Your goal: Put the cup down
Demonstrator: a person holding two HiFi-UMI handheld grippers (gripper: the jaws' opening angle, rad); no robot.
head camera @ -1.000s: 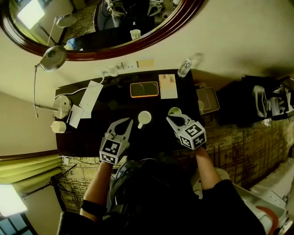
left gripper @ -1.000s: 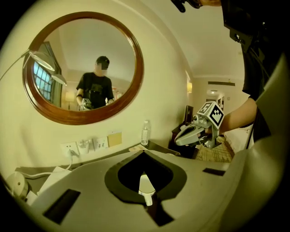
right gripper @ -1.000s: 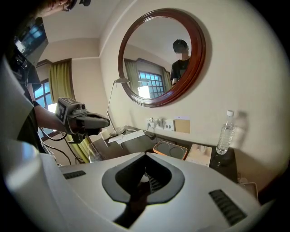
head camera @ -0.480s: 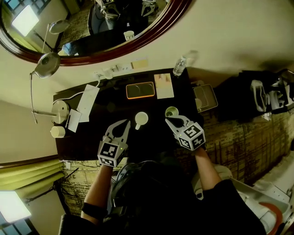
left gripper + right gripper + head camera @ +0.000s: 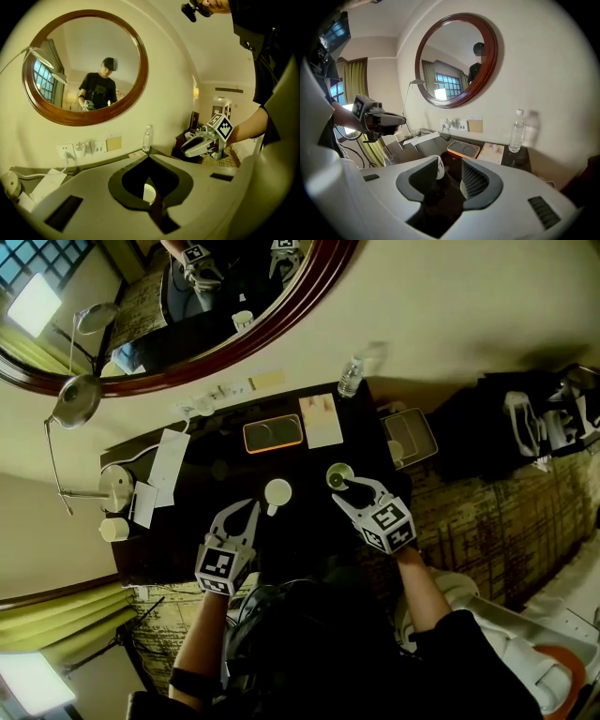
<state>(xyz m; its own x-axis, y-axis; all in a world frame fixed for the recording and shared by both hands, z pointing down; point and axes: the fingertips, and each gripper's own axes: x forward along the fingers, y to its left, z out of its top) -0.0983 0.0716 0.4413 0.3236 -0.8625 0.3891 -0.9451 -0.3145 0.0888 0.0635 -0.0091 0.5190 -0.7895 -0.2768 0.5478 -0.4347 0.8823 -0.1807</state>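
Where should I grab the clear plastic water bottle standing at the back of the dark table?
Grip the clear plastic water bottle around its straight middle body, coming level from the front: it stands upright, the cream wall is close behind it, and its capped neck is narrow.

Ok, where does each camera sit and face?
Head view: on the person's head, looking down on the desk, left gripper, right gripper by the cup, both forearms.
Left gripper view: on the left gripper, along its shut jaws toward the mirror; right gripper and forearm show.
Right gripper view: along jaws just opened, cup rim beside one; left gripper shows.
Shared: both gripper views face the mirror and bottle.
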